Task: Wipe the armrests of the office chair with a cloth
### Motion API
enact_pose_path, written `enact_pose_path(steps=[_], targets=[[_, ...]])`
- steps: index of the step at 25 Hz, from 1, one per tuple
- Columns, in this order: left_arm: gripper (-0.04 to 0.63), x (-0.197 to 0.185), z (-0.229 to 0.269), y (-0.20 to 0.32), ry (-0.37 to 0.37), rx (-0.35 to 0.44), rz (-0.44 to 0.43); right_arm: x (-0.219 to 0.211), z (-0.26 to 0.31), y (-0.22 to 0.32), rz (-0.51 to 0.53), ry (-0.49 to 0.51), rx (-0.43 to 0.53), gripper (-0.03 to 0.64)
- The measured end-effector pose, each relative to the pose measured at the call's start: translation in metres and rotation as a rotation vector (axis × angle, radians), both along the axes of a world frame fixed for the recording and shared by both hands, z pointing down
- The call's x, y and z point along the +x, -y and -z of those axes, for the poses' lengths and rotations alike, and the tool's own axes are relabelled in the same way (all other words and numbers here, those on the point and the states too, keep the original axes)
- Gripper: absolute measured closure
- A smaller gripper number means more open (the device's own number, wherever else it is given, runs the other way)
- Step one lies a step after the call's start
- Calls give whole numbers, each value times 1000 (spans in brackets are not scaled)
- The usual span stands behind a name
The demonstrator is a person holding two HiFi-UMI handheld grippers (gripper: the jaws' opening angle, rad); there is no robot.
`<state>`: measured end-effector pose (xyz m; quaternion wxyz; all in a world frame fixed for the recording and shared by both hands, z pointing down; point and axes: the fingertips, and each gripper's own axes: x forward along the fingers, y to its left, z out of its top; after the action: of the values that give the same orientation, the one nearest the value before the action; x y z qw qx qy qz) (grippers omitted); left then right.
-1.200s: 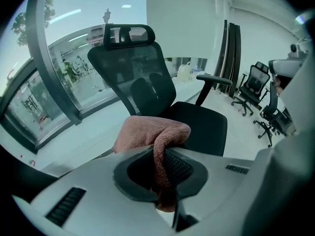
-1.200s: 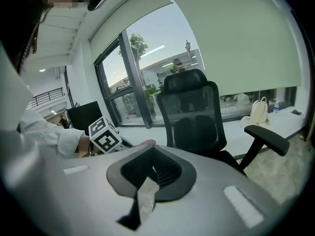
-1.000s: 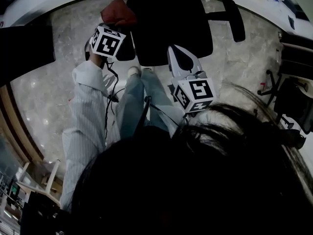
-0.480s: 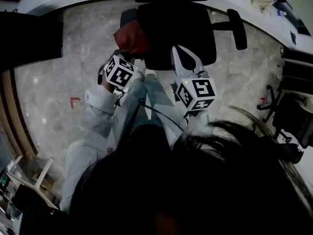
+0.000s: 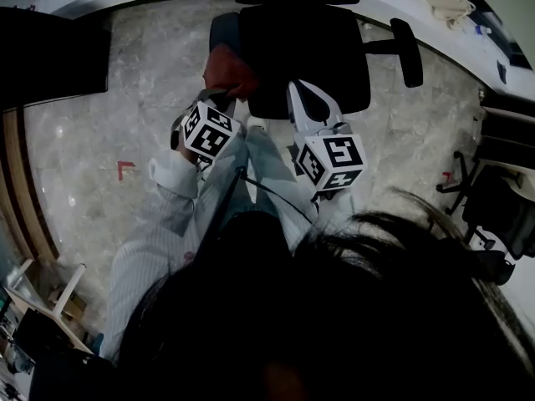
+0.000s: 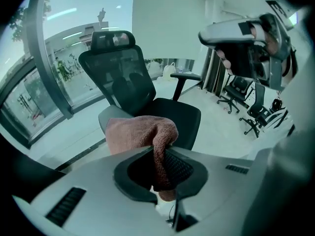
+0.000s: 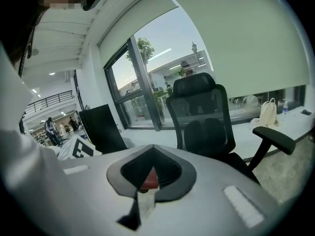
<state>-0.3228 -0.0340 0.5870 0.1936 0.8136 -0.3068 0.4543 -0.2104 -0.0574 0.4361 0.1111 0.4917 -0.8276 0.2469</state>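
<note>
1. Pale grey marbled floor [image 5: 125, 98] runs under everything, with tall windows behind the chair in both gripper views.
2. From where I stand, the left gripper [image 6: 160, 154] has its jaws clamped on a rust-brown terry cloth [image 6: 142, 136]. One fold is pinched between them and the rest bunches out ahead.
3. The right gripper [image 7: 147, 178] has its jaws drawn together on nothing of the task. A small red patch shows in the recess, and I cannot tell what it is. The gripper hangs over the front edge of the seat, just beside the left one.
4. The cloth lies against the grey padded armrest [image 6: 109, 119] on the person's left side of the black mesh-backed office chair [image 5: 305, 53]. The head view puts the cloth [image 5: 230, 69] at the near end of that pad. It looks to be resting on the pad, though how hard it presses I cannot judge.
5. My reading is that the wiping of this first armrest is under way.
6. The next move calls for dragging the cloth along the length of the pad with steady downward pressure, keeping the pinch firm so the bunched fabric does not slip out.
7. The far black armrest [image 5: 407, 53] on its angled post stands well apart across the seat. The cloth must cross over to it afterwards.
</note>
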Motion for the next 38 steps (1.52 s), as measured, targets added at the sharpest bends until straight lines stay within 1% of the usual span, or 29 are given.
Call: enact_pose_path(steps=[5,8,13,16,19,21,23,25,27,30,38], targets=[[563,-5,2,47,3,29,30,-1,-18,-7,4,-1,-49,615],[563,-8,-5,77,23,41,44,1,-28,-10,0,-4,-79,615],[563,-2,-15,127,54,58,43,22,-42,-11,-39,-5,-115,615],[563,1,-17,154,87,84,35,36,-48,-9,-65,-9,-127,615],[563,-4,-14,182,119,136,83,44,-48,-6,-85,-8,-127,615],[563,-5,-11,192,120,147,123,49,-48,-6,-95,-5,-127,615],[563,2,-16,186,112,99,111,52,-49,-6,-100,-4,-129,615],[563,11,-26,169,112,50,63,54,-50,-5,-100,-3,-131,615],[563,17,-30,152,117,51,21,53,-49,-3,-96,1,-128,615],[563,22,-25,125,113,49,-13,52,-44,1,-84,12,-116,615],[563,27,-17,45,63,-44,-90,30,-28,7,-29,28,-74,615]])
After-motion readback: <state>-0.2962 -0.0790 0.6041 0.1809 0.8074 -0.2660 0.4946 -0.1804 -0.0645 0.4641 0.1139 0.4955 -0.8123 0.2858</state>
